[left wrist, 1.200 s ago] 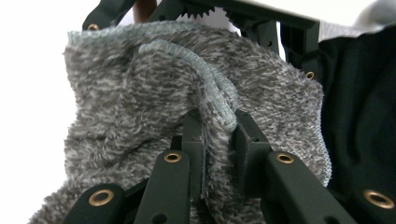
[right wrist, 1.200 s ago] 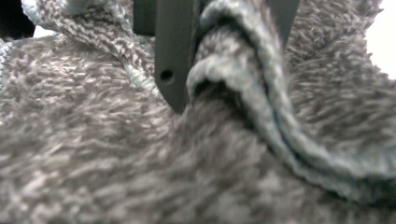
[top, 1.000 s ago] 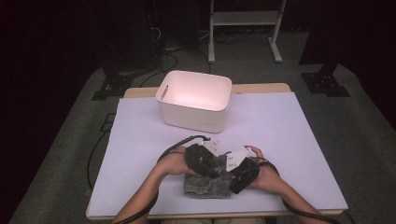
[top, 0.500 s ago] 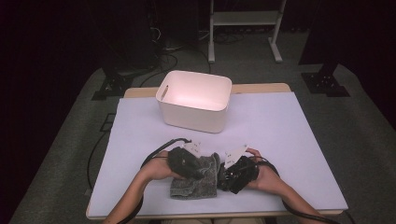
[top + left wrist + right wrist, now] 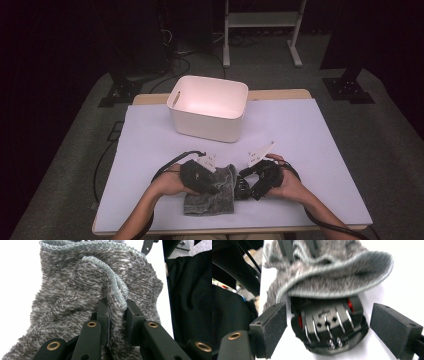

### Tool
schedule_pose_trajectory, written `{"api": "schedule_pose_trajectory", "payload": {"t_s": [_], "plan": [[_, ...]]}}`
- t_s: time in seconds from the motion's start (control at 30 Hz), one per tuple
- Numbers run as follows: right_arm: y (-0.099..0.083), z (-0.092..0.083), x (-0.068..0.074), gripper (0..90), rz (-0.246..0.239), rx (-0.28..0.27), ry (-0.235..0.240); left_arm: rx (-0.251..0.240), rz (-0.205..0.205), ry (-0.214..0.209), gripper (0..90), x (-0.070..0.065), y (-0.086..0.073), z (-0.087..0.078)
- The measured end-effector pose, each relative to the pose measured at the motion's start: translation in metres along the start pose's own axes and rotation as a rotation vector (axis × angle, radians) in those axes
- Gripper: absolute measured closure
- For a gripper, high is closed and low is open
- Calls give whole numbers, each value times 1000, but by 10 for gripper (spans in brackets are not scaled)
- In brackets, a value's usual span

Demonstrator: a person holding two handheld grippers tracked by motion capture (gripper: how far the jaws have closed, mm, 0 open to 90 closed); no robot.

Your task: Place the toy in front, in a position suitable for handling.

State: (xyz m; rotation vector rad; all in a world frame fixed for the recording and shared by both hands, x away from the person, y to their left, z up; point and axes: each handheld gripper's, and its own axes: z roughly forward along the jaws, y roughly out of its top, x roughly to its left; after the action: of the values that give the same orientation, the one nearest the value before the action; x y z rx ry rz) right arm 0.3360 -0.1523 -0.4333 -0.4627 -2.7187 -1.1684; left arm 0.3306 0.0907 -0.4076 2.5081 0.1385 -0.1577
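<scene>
Grey towel [image 5: 212, 197] lies on the table before an empty white bin [image 5: 208, 107].

**No readable writing**

No text, label, brand, number or sign can be read in any view. The grey fleecy cloth [image 5: 82, 297] carries only a plain stitched hem, the white bin [image 5: 209, 107] is unmarked, and the pale sheet over the surface [image 5: 310, 135] is blank. The black device [image 5: 328, 326] under the cloth's edge shows moulded shapes and red parts, but no legible characters.
</scene>
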Motion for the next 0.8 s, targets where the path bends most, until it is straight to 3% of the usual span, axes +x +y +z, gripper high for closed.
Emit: {"api": "schedule_pose_trajectory", "payload": {"t_s": [0.27, 0.5, 0.6, 0.8], "plan": [[8, 11, -10, 136, 37, 33, 5, -15, -4, -15, 762, -1, -2, 0], [4, 14, -20, 149, 117, 30, 65, -9, -2, -24, 764, -1, -1, 0], [2, 15, -23, 215, 157, 50, 118, -12, -3, -29, 761, 0, 1, 0], [-3, 14, -19, 227, 124, 40, 99, -26, -21, -6, 735, 4, 5, -6]]}}
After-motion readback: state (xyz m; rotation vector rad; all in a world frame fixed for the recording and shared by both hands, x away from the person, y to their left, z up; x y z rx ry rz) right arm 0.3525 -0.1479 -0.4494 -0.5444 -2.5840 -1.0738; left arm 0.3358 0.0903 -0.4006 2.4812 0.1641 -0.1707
